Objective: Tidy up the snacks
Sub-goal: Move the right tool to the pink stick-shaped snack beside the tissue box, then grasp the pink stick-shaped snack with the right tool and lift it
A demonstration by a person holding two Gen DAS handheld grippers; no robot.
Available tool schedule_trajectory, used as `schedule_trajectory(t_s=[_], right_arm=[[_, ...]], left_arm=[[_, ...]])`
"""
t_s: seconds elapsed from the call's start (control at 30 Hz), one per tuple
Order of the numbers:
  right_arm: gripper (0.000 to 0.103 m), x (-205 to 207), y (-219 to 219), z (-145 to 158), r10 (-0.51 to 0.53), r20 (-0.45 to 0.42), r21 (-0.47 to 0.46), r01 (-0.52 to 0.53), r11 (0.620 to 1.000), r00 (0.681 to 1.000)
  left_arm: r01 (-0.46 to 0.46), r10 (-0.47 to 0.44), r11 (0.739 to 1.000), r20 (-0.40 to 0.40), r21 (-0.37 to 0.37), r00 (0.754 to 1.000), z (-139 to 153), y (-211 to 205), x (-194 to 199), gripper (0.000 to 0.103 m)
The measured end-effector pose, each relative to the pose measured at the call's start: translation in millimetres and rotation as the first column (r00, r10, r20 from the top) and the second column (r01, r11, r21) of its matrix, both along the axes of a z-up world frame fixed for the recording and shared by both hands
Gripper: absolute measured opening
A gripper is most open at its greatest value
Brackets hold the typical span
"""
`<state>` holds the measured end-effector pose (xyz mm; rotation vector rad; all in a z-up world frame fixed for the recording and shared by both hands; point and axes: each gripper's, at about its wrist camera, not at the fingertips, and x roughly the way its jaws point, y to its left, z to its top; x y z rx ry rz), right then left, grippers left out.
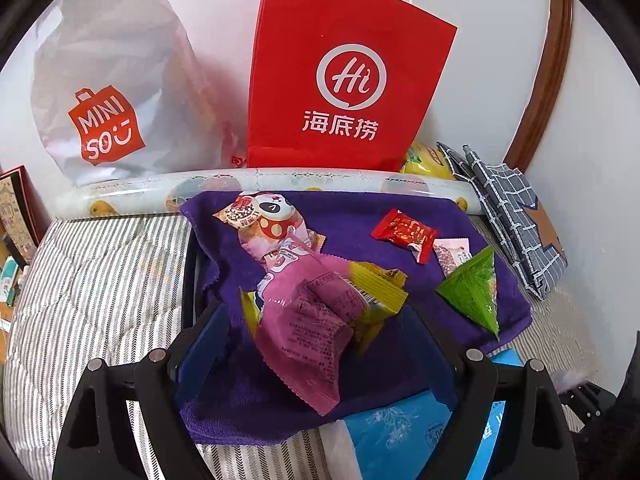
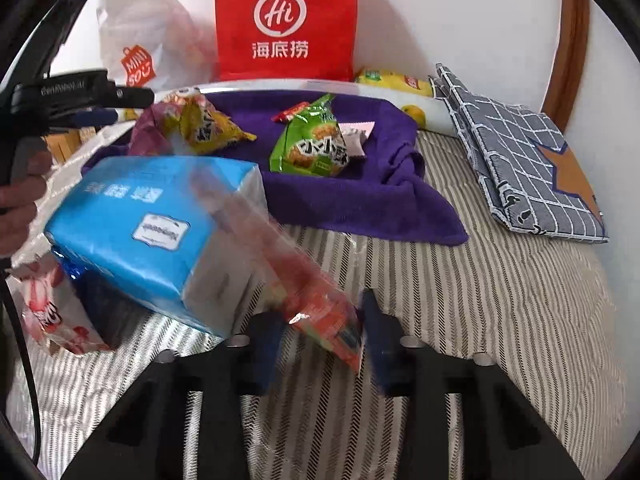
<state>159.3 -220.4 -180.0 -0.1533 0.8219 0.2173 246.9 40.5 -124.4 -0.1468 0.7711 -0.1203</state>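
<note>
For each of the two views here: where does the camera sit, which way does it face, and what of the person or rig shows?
Left wrist: on the left gripper, angled down at snacks on the purple towel; both fingers show.
Right wrist: on the right gripper, angled down over the striped bedding; its fingers, a red packet between them, plus a hand at the left edge.
Shared: red bag, green packet.

The red packet (image 2: 320, 300) between the right gripper's fingers (image 2: 380, 332) was smeared by motion blur, so its print could not be read. The pink packet (image 1: 304, 328) was blurred and partly covered the yellow packet (image 1: 376, 280). The small white packet (image 2: 356, 136) was half hidden behind the green packet (image 2: 312, 144). The blue tissue pack (image 1: 400, 432) was cut off by the lower edge.
</note>
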Motion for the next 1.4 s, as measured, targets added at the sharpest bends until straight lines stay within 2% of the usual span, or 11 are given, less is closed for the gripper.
schedule_trajectory(t_s=[0.13, 0.3, 0.43, 0.6, 0.77, 0.9, 1.0, 1.1, 1.17, 1.27, 1.4], right_arm=[[0.021, -12.6, -6.6, 14.8, -0.006, -0.009, 0.027, 0.006, 1.0, 1.0], [0.02, -27.3, -25.0, 24.9, -0.096, -0.099, 0.04, 0.1, 0.994, 0.99], [0.02, -53.4, -38.1, 29.9, -0.116, -0.161, 0.035, 0.123, 0.992, 0.98], [0.027, -68.7, -39.9, 17.3, -0.077, -0.252, 0.105, 0.106, 0.989, 0.965], [0.047, -62.0, -37.3, 10.0, -0.112, -0.193, 0.099, 0.133, 0.986, 0.975], [0.048, -49.3, -37.0, 8.2, -0.102, -0.16, 0.134, 0.124, 0.983, 0.982], [0.048, -37.9, -31.5, 7.8, -0.098, -0.176, 0.113, 0.119, 0.986, 0.979], [0.048, -36.8, -30.9, 18.4, -0.078, -0.124, 0.169, 0.099, 0.981, 0.989], [0.048, -30.3, -28.4, 21.3, -0.067, -0.123, 0.196, 0.09, 0.976, 0.99], [0.048, -21.9, -20.1, 24.0, -0.06, -0.134, 0.171, 0.083, 0.982, 0.989], [0.054, -33.6, -20.9, 40.8, -0.044, -0.044, 0.182, 0.051, 0.982, 0.998]], left_arm=[[0.005, -0.005, 1.0, 0.005, -0.015, 1.0, 3.6, 1.4, -2.7, 0.087], [0.004, -0.004, 1.0, 0.033, -0.022, 0.999, 13.3, 3.4, -9.5, 0.087], [0.009, -0.007, 0.999, 0.052, -0.036, 0.999, 21.1, 4.8, -15.2, 0.087], [0.013, -0.012, 1.0, 0.044, -0.027, 0.999, 27.9, 4.5, -24.1, 0.087], [0.037, -0.036, 0.999, 0.021, -0.023, 0.999, 28.9, 9.4, -44.8, 0.087], [0.01, -0.01, 1.0, 0.012, 0.02, 1.0, 25.7, 22.0, -65.3, 0.087], [-0.004, 0.004, 1.0, -0.012, -0.018, 1.0, 21.2, 34.9, -79.8, 0.087], [-0.019, 0.017, 0.998, -0.028, -0.054, 0.999, 16.3, 43.0, -90.6, 0.087], [-0.027, 0.024, 0.998, -0.041, -0.059, 0.999, 12.1, 42.7, -95.1, 0.087], [-0.02, 0.017, 0.999, -0.055, -0.049, 0.998, 9.0, 37.3, -103.4, 0.087], [-0.011, 0.01, 1.0, -0.035, -0.015, 0.999, 12.7, 31.5, -117.0, 0.087]])
